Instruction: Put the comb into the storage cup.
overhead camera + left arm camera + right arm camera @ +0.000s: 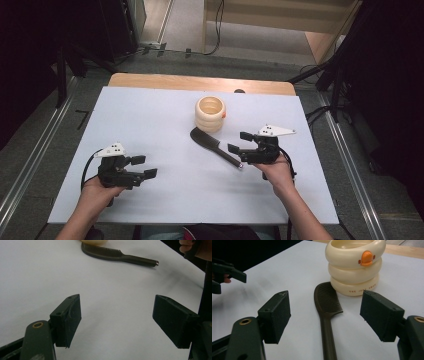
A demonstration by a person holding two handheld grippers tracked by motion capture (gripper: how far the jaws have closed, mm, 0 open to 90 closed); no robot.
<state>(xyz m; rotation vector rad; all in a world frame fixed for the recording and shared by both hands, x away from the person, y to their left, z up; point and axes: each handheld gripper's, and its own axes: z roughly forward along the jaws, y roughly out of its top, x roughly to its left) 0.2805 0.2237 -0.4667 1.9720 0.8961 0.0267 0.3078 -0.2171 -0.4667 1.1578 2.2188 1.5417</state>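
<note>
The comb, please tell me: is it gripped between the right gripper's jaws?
No, the comb lies flat on the table between the open right gripper, untouched.

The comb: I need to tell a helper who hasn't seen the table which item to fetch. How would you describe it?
On the white table, look just right of centre for the cream ringed cup with an orange duck bill. The comb lies flat beside its base, handle pointing toward the right gripper. It is dark, thin and long, unlike the pale, round cup.
</note>
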